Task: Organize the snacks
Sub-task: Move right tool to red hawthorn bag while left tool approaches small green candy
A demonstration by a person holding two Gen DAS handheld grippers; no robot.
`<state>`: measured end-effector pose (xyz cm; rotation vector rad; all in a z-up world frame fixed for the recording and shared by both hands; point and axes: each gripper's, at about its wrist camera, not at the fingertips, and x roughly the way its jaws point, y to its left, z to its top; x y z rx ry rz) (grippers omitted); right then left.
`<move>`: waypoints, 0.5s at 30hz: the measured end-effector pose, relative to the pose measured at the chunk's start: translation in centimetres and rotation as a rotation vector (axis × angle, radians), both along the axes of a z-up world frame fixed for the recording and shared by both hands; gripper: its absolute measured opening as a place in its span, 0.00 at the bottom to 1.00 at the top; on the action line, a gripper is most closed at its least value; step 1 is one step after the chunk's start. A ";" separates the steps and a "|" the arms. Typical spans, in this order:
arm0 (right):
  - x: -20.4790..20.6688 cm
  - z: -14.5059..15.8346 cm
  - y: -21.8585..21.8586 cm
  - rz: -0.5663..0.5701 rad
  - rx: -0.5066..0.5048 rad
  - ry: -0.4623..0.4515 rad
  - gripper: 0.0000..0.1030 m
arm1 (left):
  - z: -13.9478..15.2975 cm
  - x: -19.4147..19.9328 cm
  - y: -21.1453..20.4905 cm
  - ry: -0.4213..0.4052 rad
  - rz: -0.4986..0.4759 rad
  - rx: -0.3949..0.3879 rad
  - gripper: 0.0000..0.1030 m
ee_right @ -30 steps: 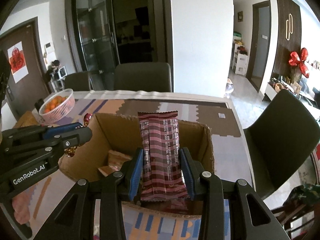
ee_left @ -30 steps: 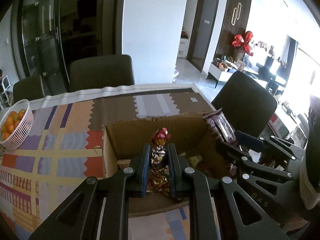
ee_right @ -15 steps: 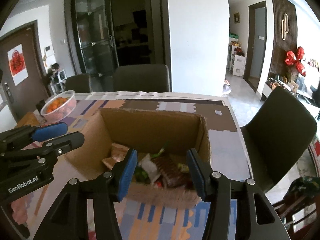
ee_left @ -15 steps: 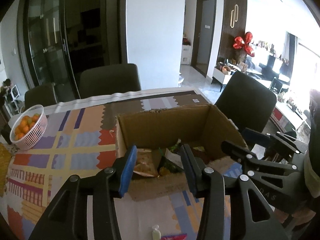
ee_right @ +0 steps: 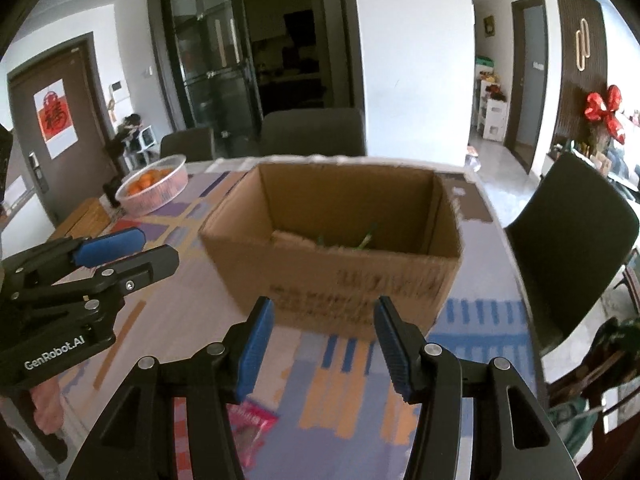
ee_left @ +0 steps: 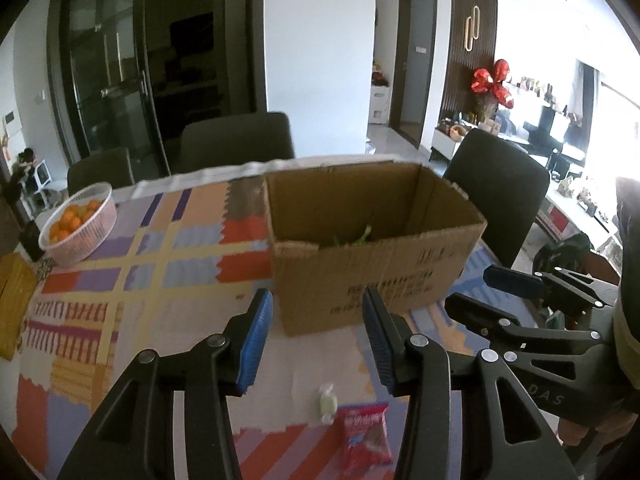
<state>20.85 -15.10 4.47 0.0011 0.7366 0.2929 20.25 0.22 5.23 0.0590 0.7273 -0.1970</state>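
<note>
An open cardboard box stands on the patterned tablecloth, with green snack wrappers showing over its near wall. My left gripper hangs open and empty just short of the box's front. My right gripper is also open and empty, facing the same box. Each gripper shows in the other's view: the right gripper at the right edge, the left gripper at the left. A red snack packet and a pale wrapped candy lie on the cloth below my left fingers. The packet peeks out under my right gripper.
A white basket of oranges sits at the far left of the table. Dark chairs stand at the right side and behind the table. A yellow object lies at the left edge. The table's right edge runs close past the box.
The left gripper let go of a foil-wrapped candy and the right one a brown striped bar, both over the box. Both opened and drew back toward the near side of the table.
</note>
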 end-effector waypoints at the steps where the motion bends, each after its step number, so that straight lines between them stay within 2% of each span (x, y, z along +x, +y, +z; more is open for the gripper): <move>1: -0.4 -0.4 0.3 0.004 0.001 0.013 0.52 | -0.4 -0.4 0.4 0.008 0.005 -0.001 0.45; 15: -2.1 -6.5 4.9 0.077 0.008 0.229 0.52 | -6.2 -3.7 4.2 0.098 0.061 0.049 0.45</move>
